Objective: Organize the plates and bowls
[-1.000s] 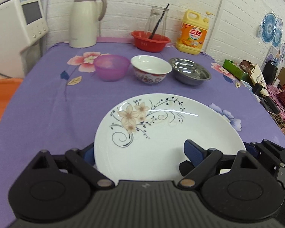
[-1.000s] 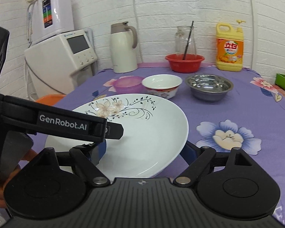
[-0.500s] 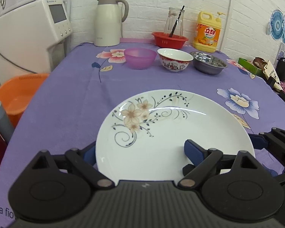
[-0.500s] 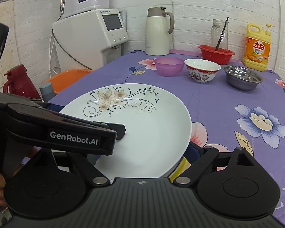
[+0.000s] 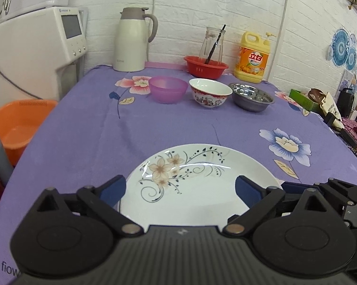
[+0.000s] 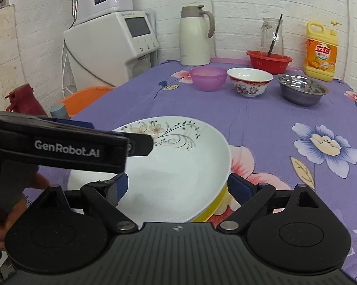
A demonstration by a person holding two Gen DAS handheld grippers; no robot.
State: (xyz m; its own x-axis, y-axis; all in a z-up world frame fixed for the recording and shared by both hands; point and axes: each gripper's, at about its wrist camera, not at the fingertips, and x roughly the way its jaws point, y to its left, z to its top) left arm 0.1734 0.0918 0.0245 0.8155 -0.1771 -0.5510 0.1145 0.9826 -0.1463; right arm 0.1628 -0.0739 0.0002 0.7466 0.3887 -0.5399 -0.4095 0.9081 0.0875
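Note:
A white plate with a flower pattern (image 5: 192, 185) lies near the table's front edge, resting on a yellow plate whose rim (image 6: 211, 206) shows under it in the right wrist view. My left gripper (image 5: 179, 190) is open, with its jaws on either side of the white plate's near rim. My right gripper (image 6: 176, 187) is open around the plate's right rim (image 6: 178, 166). Far back stand a purple bowl (image 5: 168, 89), a white and red bowl (image 5: 210, 92) and a steel bowl (image 5: 252, 96) in a row.
A cream thermos jug (image 5: 133, 40), a red basket (image 5: 205, 66) with a glass jar, and a yellow detergent bottle (image 5: 252, 59) line the back wall. An orange basin (image 5: 16, 125) and a white appliance (image 5: 33, 54) stand left of the table.
The white plate was carried toward the table's front edge and set down on the yellow plate. The left gripper's jaws opened and let go of it.

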